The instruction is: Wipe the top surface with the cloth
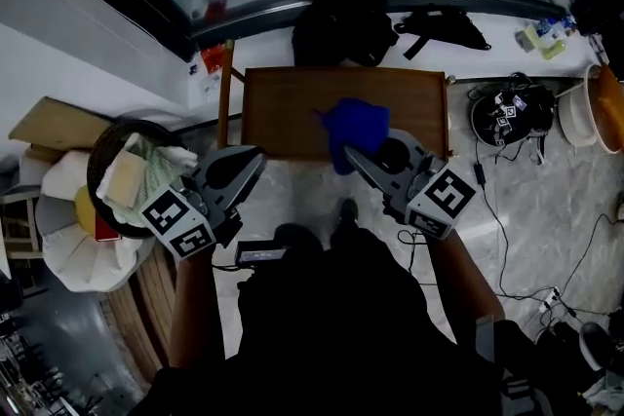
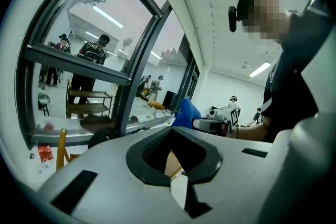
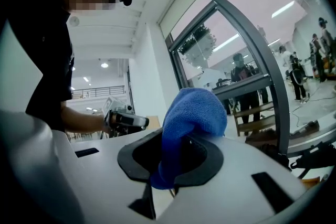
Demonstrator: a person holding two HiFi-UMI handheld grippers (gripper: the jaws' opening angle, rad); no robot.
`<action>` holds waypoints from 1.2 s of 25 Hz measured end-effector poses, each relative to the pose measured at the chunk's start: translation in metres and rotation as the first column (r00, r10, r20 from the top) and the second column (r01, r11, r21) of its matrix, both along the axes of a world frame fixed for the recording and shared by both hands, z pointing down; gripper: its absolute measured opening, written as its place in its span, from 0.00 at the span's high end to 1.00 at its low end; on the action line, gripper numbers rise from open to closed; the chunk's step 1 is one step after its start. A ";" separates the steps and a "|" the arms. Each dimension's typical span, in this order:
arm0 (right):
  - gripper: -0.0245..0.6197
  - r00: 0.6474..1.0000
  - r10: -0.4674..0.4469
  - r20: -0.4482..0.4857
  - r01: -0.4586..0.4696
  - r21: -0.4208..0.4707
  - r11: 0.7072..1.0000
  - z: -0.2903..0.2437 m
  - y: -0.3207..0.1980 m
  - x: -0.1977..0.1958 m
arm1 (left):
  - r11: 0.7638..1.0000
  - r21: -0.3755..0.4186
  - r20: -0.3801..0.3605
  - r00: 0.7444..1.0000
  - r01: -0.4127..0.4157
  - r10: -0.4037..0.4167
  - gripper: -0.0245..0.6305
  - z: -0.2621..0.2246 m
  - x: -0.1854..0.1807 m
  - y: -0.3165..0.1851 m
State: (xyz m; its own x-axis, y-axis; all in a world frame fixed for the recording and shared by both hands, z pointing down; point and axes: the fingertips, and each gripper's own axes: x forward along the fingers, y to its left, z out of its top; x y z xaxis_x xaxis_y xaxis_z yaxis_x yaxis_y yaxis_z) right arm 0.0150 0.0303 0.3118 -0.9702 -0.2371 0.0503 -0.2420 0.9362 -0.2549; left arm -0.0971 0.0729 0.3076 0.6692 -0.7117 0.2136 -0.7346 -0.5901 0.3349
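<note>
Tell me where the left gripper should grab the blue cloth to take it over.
Probably the bunched end of the blue cloth that sticks out past the jaws of the right gripper, above the wooden table. Bring the left gripper in from the left: that end is free and bulky.

Fuzzy cloth, matt plastic, dull brown wood

The cloth (image 3: 191, 113) pinched in my right gripper (image 3: 178, 144) is blue, with a soft, towel-like pile; that gripper's shell and the shell of my left gripper (image 2: 173, 139) look like smooth, matt grey plastic, with a dark, ribbed, rubbery lining round the jaws; the table (image 1: 283, 112) top is brown wood with a faint sheen; the floor (image 1: 565, 180) is pale veined stone, polished; the basket (image 1: 95, 172) looks like dark woven wicker.
</note>
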 end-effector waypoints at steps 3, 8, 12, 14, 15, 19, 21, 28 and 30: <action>0.86 1.000 0.000 -0.007 0.000 -0.025 1.000 0.008 -0.018 -0.009 | 1.000 -0.019 -0.004 1.000 0.013 -0.013 0.95 0.007 -0.014 -0.018; 0.86 0.999 0.009 -0.032 -0.010 -0.033 0.999 0.019 -0.049 -0.034 | 0.999 -0.033 -0.018 1.000 0.010 -0.011 0.95 0.020 -0.043 -0.049; 0.86 0.998 0.022 -0.055 -0.024 -0.038 0.999 0.021 -0.068 -0.067 | 0.999 -0.035 -0.029 1.000 -0.007 0.006 0.95 0.027 -0.075 -0.073; 0.86 0.998 0.020 -0.063 -0.023 -0.044 0.999 0.021 -0.077 -0.089 | 0.999 -0.039 -0.021 1.000 -0.013 0.012 0.95 0.031 -0.095 -0.086; 0.86 0.998 0.019 -0.068 -0.022 -0.046 0.999 0.021 -0.082 -0.101 | 0.999 -0.041 -0.013 1.000 -0.016 0.015 0.95 0.033 -0.105 -0.092; 0.86 0.996 0.009 -0.086 -0.014 -0.064 0.998 0.026 -0.101 -0.148 | 0.998 -0.060 0.019 1.000 -0.017 0.018 0.95 0.045 -0.146 -0.115; 0.86 0.995 0.003 -0.098 -0.011 -0.081 0.997 0.032 -0.109 -0.173 | 0.996 -0.087 0.052 0.999 -0.011 0.015 0.95 0.057 -0.168 -0.125; 0.86 0.987 0.020 -0.157 -0.043 -0.149 0.988 0.085 -0.142 -0.247 | 0.975 -0.222 0.098 0.995 -0.013 0.035 0.95 0.109 -0.214 -0.154; 0.86 0.979 0.036 -0.198 -0.074 -0.186 0.980 0.112 -0.151 -0.262 | 0.967 -0.256 0.101 0.994 -0.018 0.046 0.95 0.126 -0.219 -0.161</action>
